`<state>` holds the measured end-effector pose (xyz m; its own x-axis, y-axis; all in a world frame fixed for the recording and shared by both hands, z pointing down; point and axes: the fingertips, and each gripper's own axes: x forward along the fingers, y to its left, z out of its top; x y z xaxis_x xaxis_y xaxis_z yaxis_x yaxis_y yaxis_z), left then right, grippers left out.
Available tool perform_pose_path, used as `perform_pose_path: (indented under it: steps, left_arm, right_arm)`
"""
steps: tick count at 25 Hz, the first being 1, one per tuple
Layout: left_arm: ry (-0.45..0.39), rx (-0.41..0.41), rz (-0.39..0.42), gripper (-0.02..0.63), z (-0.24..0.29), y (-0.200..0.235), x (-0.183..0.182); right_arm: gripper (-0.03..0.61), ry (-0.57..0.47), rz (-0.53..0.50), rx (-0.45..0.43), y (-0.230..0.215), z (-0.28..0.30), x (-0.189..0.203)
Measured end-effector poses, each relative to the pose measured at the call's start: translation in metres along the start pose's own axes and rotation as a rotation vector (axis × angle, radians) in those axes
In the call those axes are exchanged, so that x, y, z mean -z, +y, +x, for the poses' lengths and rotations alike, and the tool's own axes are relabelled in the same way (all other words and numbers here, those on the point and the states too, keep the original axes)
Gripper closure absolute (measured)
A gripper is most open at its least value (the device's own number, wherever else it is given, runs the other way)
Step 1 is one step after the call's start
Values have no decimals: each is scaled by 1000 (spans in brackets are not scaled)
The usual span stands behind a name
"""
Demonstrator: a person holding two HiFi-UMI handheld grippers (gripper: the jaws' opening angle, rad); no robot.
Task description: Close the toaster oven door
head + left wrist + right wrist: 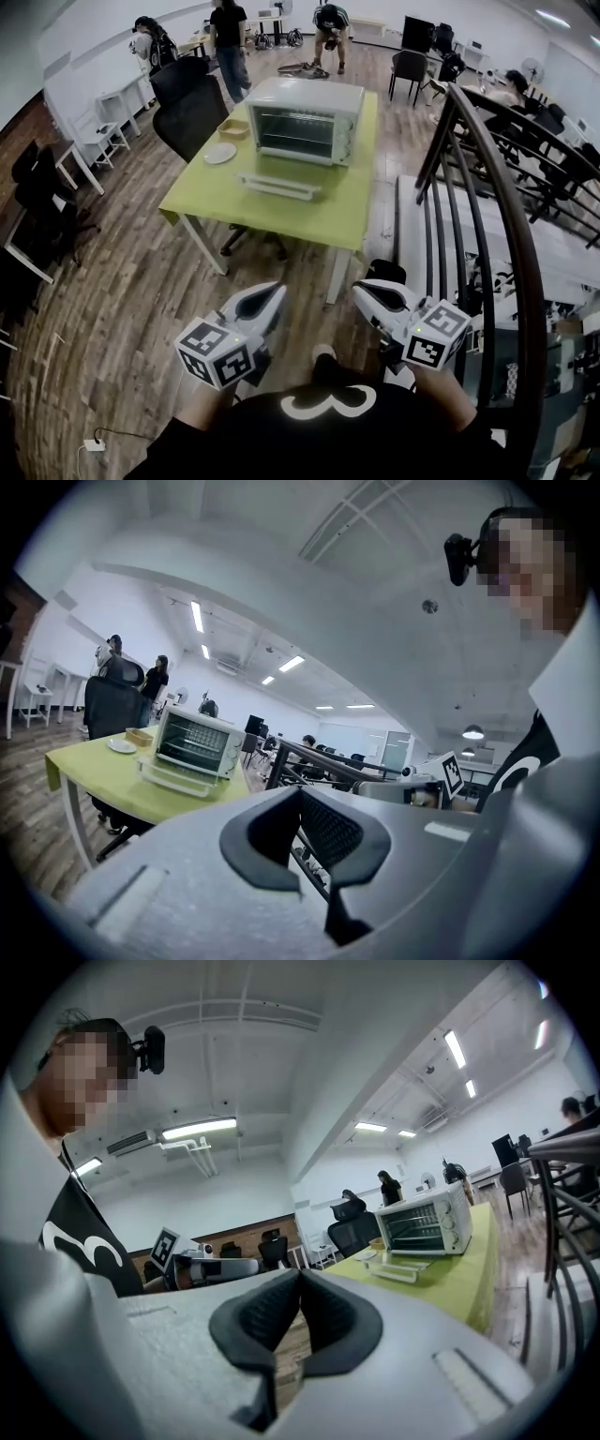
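Bare wooden floor [122, 309] lies before the green table [225, 208] with the white toaster oven [305, 120]. Black curved railing [511, 216] hems my right. Left gripper [277, 292], right gripper [361, 292]: jaws together, empty.

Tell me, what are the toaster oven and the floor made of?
The toaster oven looks like pale painted metal: smooth, boxy, slightly shiny panels. The floor looks like wood planks, brown with seams and grain showing, though it could be wood-look laminate.
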<state>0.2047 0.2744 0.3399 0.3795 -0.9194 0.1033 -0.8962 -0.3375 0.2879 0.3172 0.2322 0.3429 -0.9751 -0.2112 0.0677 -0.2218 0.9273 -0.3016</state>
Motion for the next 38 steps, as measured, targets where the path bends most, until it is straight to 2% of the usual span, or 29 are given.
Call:
perform_pose_path:
  steps: [7, 17, 19, 22, 23, 25, 29, 33, 38]
  left_arm:
    - [-23, -13, 3, 603, 32, 56, -11]
    - [2, -106, -6, 600, 121, 191, -54]
    - [10, -118, -5, 600, 141, 219, -64]
    - [20, -137, 1, 594, 164, 257, -76]
    - [23, -140, 2, 576, 169, 267, -79]
    - [32, -143, 6, 497, 177, 285, -81]
    - [63, -159, 19, 438, 188, 318, -80]
    - [106, -183, 18, 391, 191, 354, -74]
    - [196, -175, -8, 364, 196, 409, -59]
  right_arm:
    - [575, -12, 6, -25, -51, 54, -10]
    - [575, 6, 34, -65, -172, 168, -46]
    - [496, 10, 43, -65, -197, 190, -54]
    - [455, 28, 43, -54, -226, 219, -60]
    - [440, 34, 40, -47, -233, 227, -61]
    - [412, 36, 35, -26, -247, 238, -64]
    - [376, 24, 40, 31, -273, 250, -69]
    - [362, 32, 56, 103, -295, 257, -66]
    - [333, 68, 104, 222, -317, 274, -50]
